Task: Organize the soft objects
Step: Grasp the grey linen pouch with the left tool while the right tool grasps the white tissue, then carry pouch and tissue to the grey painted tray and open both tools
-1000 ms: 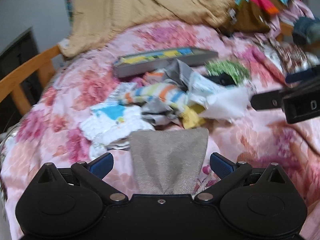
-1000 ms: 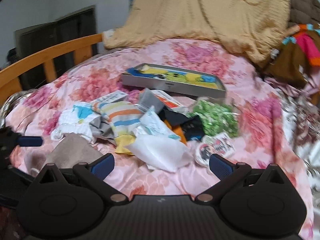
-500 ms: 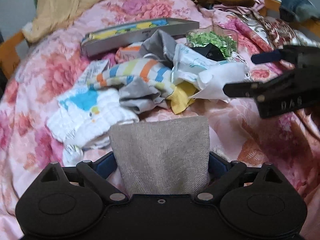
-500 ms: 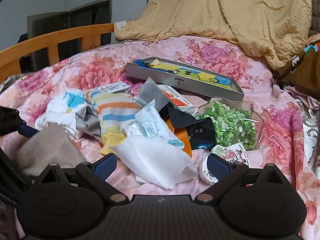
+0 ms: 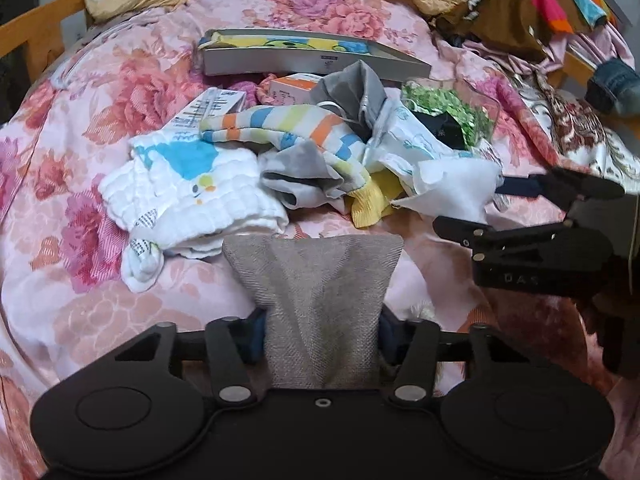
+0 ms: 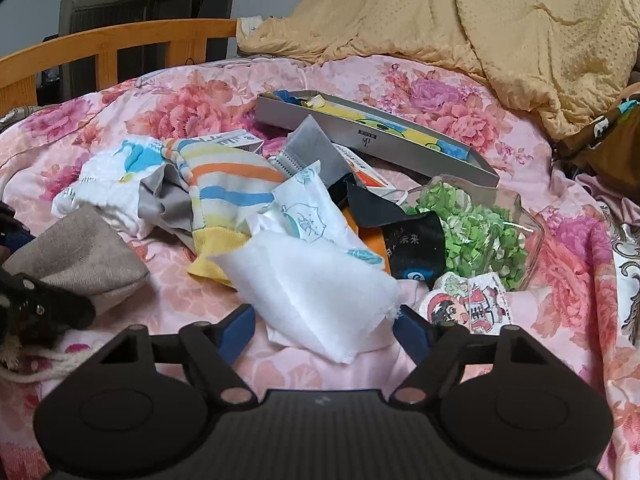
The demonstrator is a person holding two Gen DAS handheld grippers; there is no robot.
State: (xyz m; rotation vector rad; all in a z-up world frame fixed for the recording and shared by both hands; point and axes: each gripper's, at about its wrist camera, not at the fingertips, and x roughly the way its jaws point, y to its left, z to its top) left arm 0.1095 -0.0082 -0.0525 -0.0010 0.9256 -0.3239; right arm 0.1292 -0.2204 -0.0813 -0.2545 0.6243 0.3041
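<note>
Left claw (image 5: 321, 336): jaws closing, blue pads pressed against both flanks of a folded grey-beige woven cloth (image 5: 316, 280), which pinches narrow at the pads and fans wider away from the claw, long axis running straight ahead along the fingers toward the heap; texture fine herringbone, one soft crease down the middle. Only the right wrist view shows this cloth from the side (image 6: 76, 252), a plump rounded fold lying on the pink floral bedspread (image 6: 500, 128), with a frayed pale cord near it at the lower left. Right claw (image 6: 322, 326): jaws closing, a white fluffy gauze-like pad (image 6: 316, 292) between the blue fingers; pad contact cannot be told. The pad lies with its long axis slanting from far-left to near-right of that claw, one frayed corner by the right finger. The left wrist view alone shows the right claw side-on (image 5: 472, 210), its tips either side of the pad's white edge (image 5: 452, 192). Beyond both claws, in the heap: a white quilted cloth with blue print (image 5: 188, 188), a striped orange, blue and yellow towel (image 5: 288, 128), a grey flat box with a yellow-blue lid (image 6: 380, 136), a clear container of green bits (image 6: 476, 232). Far behind: a tan blanket (image 6: 480, 12) and a wooden bed rail (image 6: 112, 48), the rail plainer in the right wrist view.
</note>
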